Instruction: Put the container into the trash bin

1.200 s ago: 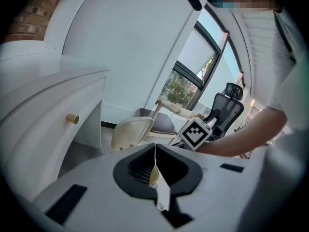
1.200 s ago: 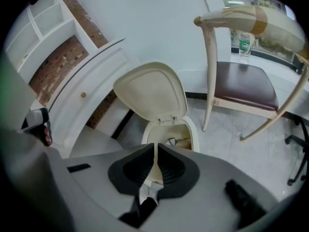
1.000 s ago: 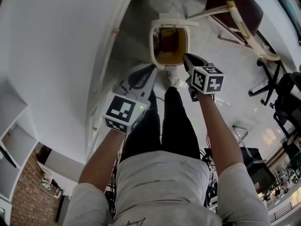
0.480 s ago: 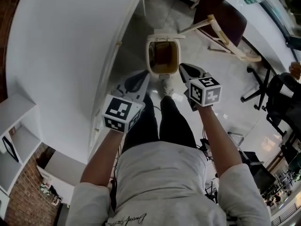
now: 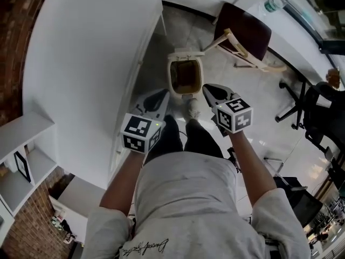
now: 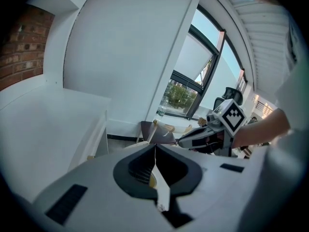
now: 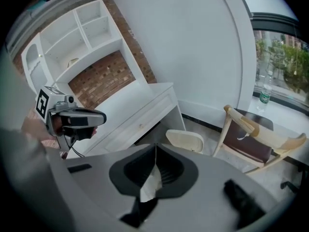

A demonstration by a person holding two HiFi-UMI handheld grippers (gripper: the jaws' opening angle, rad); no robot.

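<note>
**While the trash bin stands open, both grippers hover clenched just short of it**

Where the head view looks steeply down, the trash bin [image 5: 171, 74] stands on the pale floor with its lid [image 5: 186, 52] tipped back. Its mouth shows only a brown inside. The container cannot be picked out in any view, whether in the bin, on the floor or in a gripper.

Far left of the bin, and nearer the person, a white shelf unit [image 5: 22, 139] stands against a brick wall. A broad white desk [image 5: 91, 58] fills the space between that unit and the bin, and its edge runs close along the bin's left side.

The left gripper [image 5: 162, 94] hangs just left of the bin and a little nearer the person, pointing toward it. In the left gripper view its jaws are pressed together at the tips with nothing gripped.

Directly on the near side of the bin, a light shoe [image 5: 192, 108] rests on the floor at the end of the person's dark-trousered legs.

The right gripper [image 5: 207, 87] hovers just right of the bin's near edge. The right gripper view shows its jaws likewise closed tip to tip, grasping nothing.

Right of the bin and beyond it stands a wooden chair [image 5: 245, 34] with a dark seat. Well to the bin's right is a black office chair [image 5: 318, 104].
</note>
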